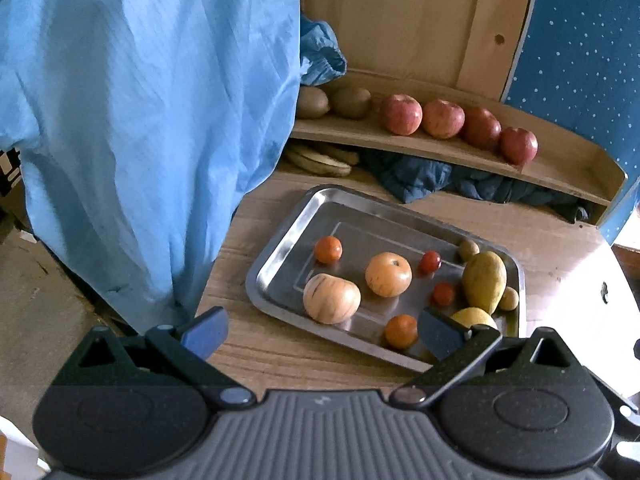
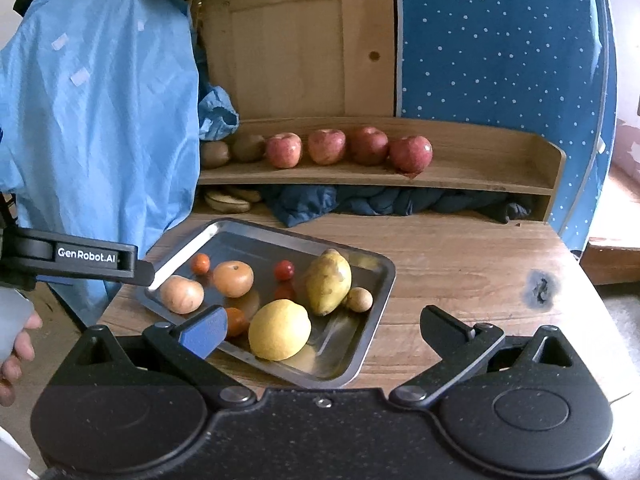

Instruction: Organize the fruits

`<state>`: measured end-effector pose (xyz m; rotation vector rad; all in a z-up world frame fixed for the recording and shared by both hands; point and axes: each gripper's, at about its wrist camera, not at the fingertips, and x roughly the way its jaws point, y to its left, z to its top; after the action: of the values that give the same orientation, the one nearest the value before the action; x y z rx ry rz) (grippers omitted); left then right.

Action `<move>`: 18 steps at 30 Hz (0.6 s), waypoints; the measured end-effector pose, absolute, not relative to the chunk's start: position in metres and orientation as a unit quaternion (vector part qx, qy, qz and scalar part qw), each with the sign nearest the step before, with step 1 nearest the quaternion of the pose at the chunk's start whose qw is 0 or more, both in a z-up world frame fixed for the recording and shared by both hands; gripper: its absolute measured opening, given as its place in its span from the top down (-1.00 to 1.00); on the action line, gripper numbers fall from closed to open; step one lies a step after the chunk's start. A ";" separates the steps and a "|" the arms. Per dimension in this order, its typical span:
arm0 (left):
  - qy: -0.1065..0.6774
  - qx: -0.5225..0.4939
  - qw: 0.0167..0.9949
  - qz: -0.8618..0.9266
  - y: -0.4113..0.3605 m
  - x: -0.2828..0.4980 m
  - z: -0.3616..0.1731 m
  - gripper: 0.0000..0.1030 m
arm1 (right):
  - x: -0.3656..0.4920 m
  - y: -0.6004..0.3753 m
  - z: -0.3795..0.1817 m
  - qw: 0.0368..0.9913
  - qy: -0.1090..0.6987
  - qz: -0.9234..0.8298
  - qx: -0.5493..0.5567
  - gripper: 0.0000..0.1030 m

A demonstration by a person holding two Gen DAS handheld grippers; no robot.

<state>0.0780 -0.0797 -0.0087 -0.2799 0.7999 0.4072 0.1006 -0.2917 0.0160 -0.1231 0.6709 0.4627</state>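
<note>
- A steel tray (image 2: 372, 280) lies on the wooden table (image 2: 460, 256), turned at an angle, and holds the loose fruit.
- In the tray: a yellow lemon (image 2: 279, 330) at the near edge, a green-yellow pear (image 2: 329, 281) just behind it, and a small brown round fruit (image 2: 359, 299) touching the pear's right side.
- Further left lie a pale orange apple-like fruit (image 2: 233, 278), a tan striped fruit (image 2: 182, 294), two small orange fruits (image 1: 328, 249) (image 1: 401, 331), and two small red tomatoes (image 1: 429, 261) (image 1: 443, 293).
- In the left wrist view a second small brown fruit (image 1: 469, 249) sits at the tray's far corner, just beyond the pear's tip.
- Behind the tray a wooden shelf (image 2: 480, 176) carries four red apples (image 2: 411, 153) in a row, with two kiwis (image 2: 249, 147) at their left end.
- Under the shelf lie dull yellow bananas (image 2: 228, 200) and a bunched dark blue cloth (image 2: 380, 200).
- The left hand-held gripper (image 1: 320, 330) hangs over the tray's near-left edge, jaws spread wide and empty; its right finger overlaps the lemon in the picture.
- The right hand-held gripper (image 2: 320, 330) is also spread wide and grips nothing, with the lemon seen between its fingers, above the tray's near corner.
- A person's fingers (image 2: 18, 344) show at the left edge of the right wrist view, beneath the left hand-held gripper.
- A light blue garment (image 1: 152, 120) hangs at the left, and a blue dotted fabric (image 2: 500, 40) stands at the right behind the shelf.
</note>
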 end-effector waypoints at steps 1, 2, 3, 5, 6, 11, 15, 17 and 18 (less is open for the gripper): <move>0.386 -0.132 0.892 0.195 -0.080 0.077 -0.008 -0.99 | 0.100 -0.292 0.016 0.916 0.327 0.224 -0.058 -0.99; 0.386 -0.129 0.892 0.194 -0.081 0.076 -0.009 -0.99 | 0.100 -0.293 0.015 0.916 0.329 0.222 -0.055 -0.99; 0.388 -0.126 0.893 0.193 -0.081 0.075 -0.009 -0.99 | 0.100 -0.293 0.015 0.916 0.332 0.220 -0.053 -0.99; 0.390 -0.123 0.893 0.191 -0.082 0.074 -0.010 -0.99 | 0.099 -0.293 0.013 0.915 0.337 0.216 -0.050 -0.99; 0.391 -0.122 0.893 0.188 -0.081 0.074 -0.010 -0.99 | 0.099 -0.293 0.013 0.915 0.337 0.214 -0.048 -0.99; 0.391 -0.117 0.895 0.177 -0.076 0.074 -0.012 -0.99 | 0.099 -0.288 0.013 0.917 0.340 0.202 -0.046 -0.99; 0.391 -0.116 0.898 0.167 -0.065 0.073 -0.015 -0.99 | 0.095 -0.278 0.012 0.920 0.340 0.191 -0.048 -0.99; 0.393 -0.116 0.898 0.161 -0.057 0.072 -0.016 -0.99 | 0.094 -0.272 0.012 0.921 0.340 0.184 -0.048 -0.99; 0.393 -0.116 0.898 0.159 -0.055 0.072 -0.016 -0.99 | 0.093 -0.269 0.012 0.922 0.339 0.179 -0.048 -0.99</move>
<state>0.0719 -0.0548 -0.0158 -0.2398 0.8145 0.3285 0.0931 -0.2689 0.0120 -0.0986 0.6969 0.3679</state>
